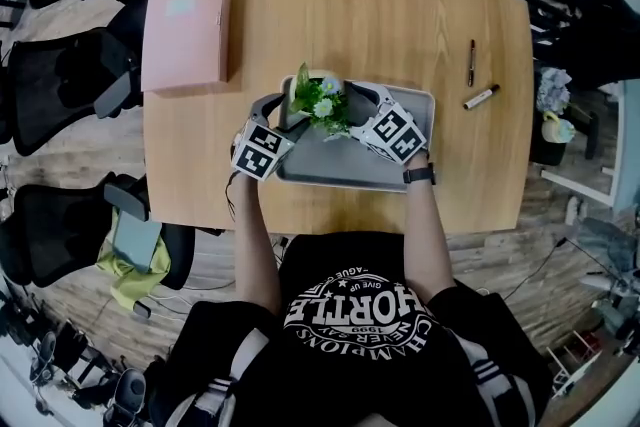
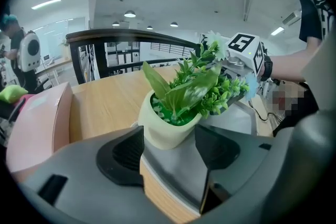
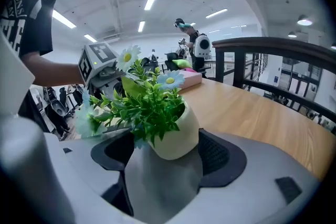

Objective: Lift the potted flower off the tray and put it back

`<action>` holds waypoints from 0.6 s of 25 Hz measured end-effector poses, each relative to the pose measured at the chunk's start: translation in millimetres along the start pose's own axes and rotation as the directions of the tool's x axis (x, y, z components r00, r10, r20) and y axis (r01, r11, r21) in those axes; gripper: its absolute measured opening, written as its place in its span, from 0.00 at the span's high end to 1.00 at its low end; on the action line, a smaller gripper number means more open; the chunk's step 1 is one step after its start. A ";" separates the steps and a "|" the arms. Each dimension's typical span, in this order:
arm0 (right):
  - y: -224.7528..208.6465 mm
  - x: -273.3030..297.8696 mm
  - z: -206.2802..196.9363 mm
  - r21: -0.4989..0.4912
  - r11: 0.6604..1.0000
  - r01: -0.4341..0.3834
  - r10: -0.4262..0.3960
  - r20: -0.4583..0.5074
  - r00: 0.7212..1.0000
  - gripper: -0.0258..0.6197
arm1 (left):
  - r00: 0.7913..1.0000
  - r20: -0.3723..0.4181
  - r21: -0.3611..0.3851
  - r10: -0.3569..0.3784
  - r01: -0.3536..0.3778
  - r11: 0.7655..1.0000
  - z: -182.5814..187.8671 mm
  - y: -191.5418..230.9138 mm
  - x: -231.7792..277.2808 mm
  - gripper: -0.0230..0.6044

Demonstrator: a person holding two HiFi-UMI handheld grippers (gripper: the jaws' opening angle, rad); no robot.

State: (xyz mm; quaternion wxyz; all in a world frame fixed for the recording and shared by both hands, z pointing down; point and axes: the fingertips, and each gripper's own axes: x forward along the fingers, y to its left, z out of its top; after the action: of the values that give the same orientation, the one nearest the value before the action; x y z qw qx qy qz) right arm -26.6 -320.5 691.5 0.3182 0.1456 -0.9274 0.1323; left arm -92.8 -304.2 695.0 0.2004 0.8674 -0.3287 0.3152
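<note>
Black T-shirt and two bare forearms fill the nearest ground, and the person's hands reach a grey tray [image 1: 335, 175] lying close to the near edge of a wooden table [image 1: 400, 15]. A dark watch [image 1: 420, 175] sits on the right wrist, just at the tray's near right corner.

At the tray's left edge is the left gripper [image 1: 278, 111], its jaws spread wide. The right gripper [image 1: 362, 101] hangs over the tray's far middle, its jaws also spread wide. Between the two stands the potted flower [image 1: 318, 97], a pale pot of green leaves and small white and blue blooms, resting on the tray in its far left corner. In each gripper view the pot sits at the mouth of the gap and neither pad presses on it.

Beyond the tray to the left lies a pink box [image 1: 187, 30]. Beyond it to the right lie a dark pen [image 1: 472, 62] and a white marker [image 1: 481, 97], well apart from the tray.
</note>
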 end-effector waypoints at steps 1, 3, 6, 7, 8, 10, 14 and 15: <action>0.7 2.9 1.3 -0.004 1.000 -0.008 0.008 0.009 1.000 0.36 | 1.000 0.002 0.002 -0.005 0.005 1.000 0.3 0.1 0.7 0.48; 1.5 7.0 3.5 -0.005 1.000 -0.012 0.012 0.022 1.000 0.36 | 1.000 0.007 0.004 -0.013 0.013 1.000 0.5 0.2 1.9 0.48; -0.3 10.4 5.5 -0.009 1.000 0.011 -0.010 0.037 0.999 0.37 | 1.000 0.011 0.012 -0.016 0.015 1.000 0.9 0.0 3.9 0.49; -1.9 10.7 5.4 -0.011 1.000 0.022 -0.022 0.041 0.999 0.37 | 1.000 0.012 0.012 -0.013 0.013 1.000 1.2 0.0 4.4 0.49; -3.7 10.5 5.6 -0.013 0.999 0.033 -0.033 0.044 0.998 0.40 | 1.000 0.013 0.012 -0.009 0.009 1.000 1.7 -0.1 4.8 0.49; -6.7 9.5 4.8 -0.017 0.999 0.050 -0.049 0.043 0.998 0.42 | 1.000 0.015 0.013 0.000 0.000 1.000 3.0 -0.4 5.8 0.50; -7.6 9.1 5.8 -0.018 0.998 0.060 -0.059 0.043 0.997 0.43 | 1.000 0.009 0.006 0.016 -0.016 1.000 0.3 0.7 7.6 0.51; -7.2 8.4 6.6 -0.015 0.998 0.061 -0.060 0.043 0.997 0.43 | 1.000 0.005 0.001 0.019 -0.019 1.000 -3.2 0.8 9.4 0.52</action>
State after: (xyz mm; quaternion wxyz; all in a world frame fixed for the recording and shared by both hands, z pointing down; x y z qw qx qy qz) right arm -34.0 -330.9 692.9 0.3036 0.1737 -0.9301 0.1119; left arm -89.2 -307.2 703.8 0.1960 0.8651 -0.3374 0.3153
